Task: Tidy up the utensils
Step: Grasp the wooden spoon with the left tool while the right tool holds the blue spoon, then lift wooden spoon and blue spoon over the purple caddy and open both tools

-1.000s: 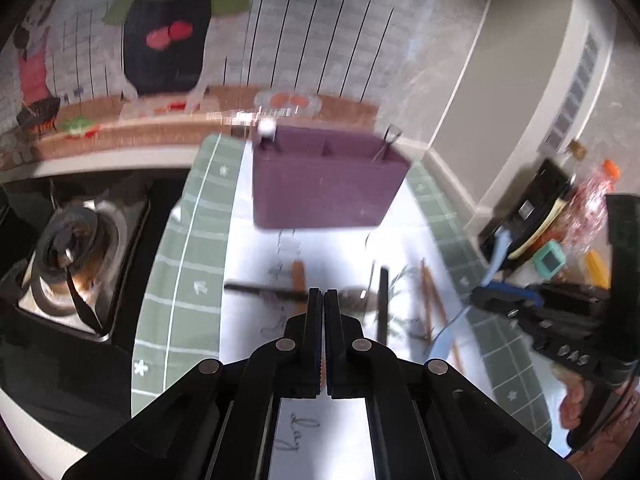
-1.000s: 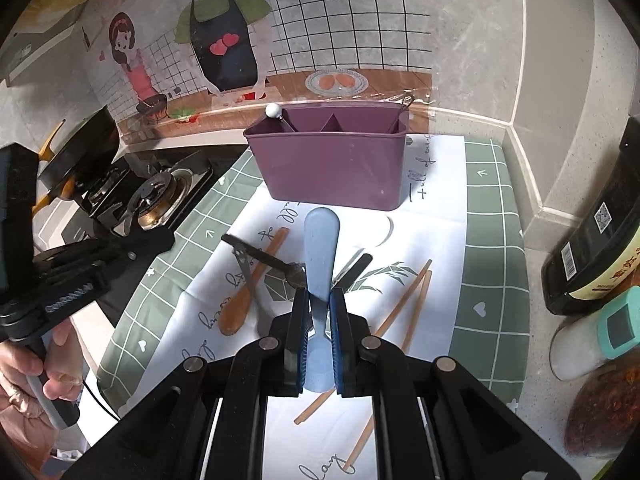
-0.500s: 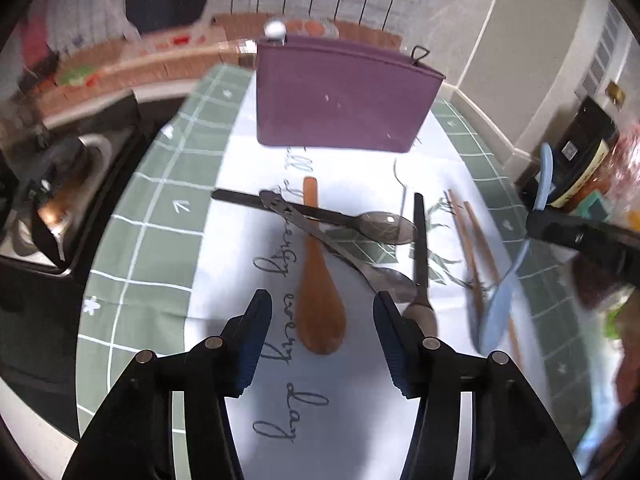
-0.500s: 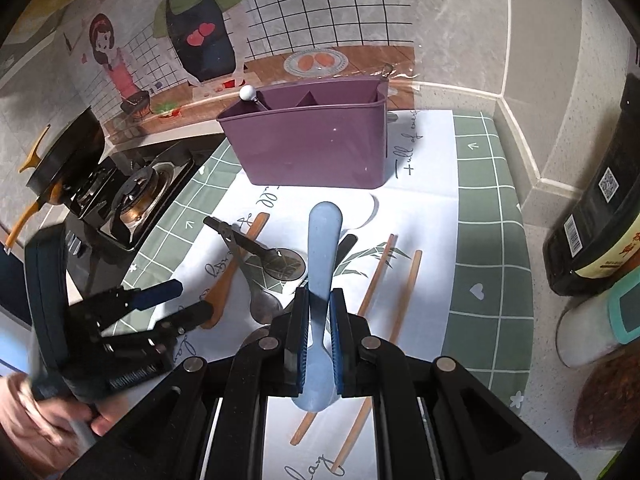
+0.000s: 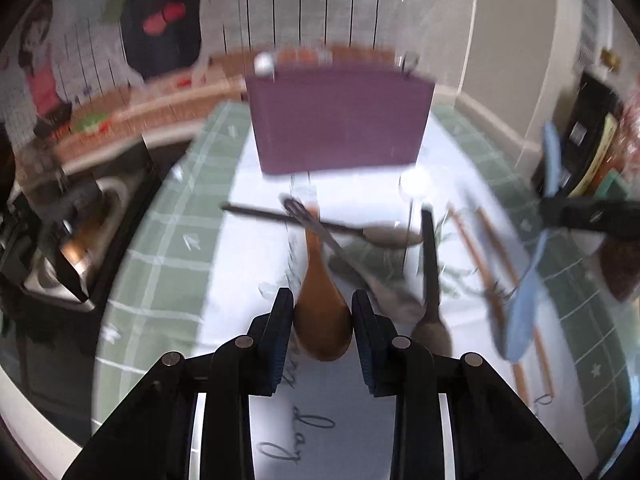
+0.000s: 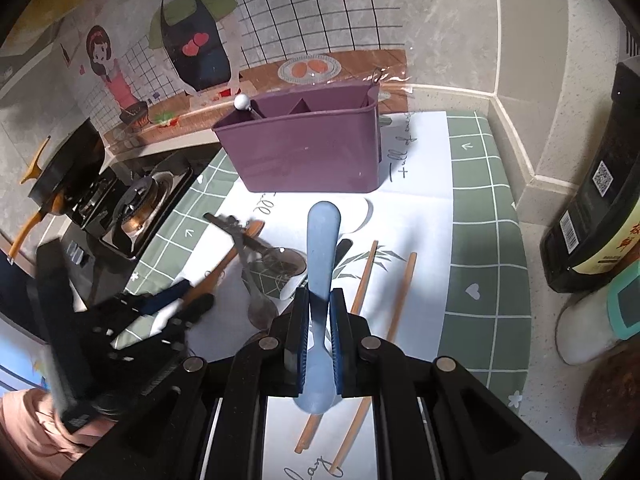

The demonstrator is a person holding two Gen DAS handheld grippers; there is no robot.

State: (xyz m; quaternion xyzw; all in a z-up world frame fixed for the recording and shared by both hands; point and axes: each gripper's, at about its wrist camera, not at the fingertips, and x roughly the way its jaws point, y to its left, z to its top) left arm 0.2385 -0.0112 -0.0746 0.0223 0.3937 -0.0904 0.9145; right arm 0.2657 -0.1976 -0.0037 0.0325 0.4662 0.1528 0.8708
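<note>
Straddling the rounded bowl of the wooden spoon [image 5: 322, 320], the left gripper [image 5: 322, 326] had its blue-padded fingers [image 5: 285, 320] just closing in, the pads at the bowl's sides; motion blur hid whether they already pressed on it. The spoon was smooth, warm brown wood, an oval bowl tapering to a slim handle that ran away toward the purple caddy [image 5: 340, 120]. It lay flat on the white printed mat [image 5: 248, 264] on the table. Across its handle lay two dull metal spoons [image 5: 384, 236] with dark handles, crossed over each other, and a third dark-handled utensil [image 5: 430, 264] lay just beside the bowl. A pair of thin wooden chopsticks [image 6: 400, 296] lay side by side further right on the mat. The right gripper [image 6: 319, 316] was clamped on a pale blue plastic spoon [image 6: 323, 248], matte and smooth, its flat rounded handle end pointing toward the caddy and its bowl hanging behind the fingers, clear of the mat. The caddy was a rectangular tub of matte plastic with inner dividers, standing upright at the far end of the mat; a white-knobbed utensil [image 6: 241, 101] leaned out of its left compartment. The mat's border was green with a white grid.
</note>
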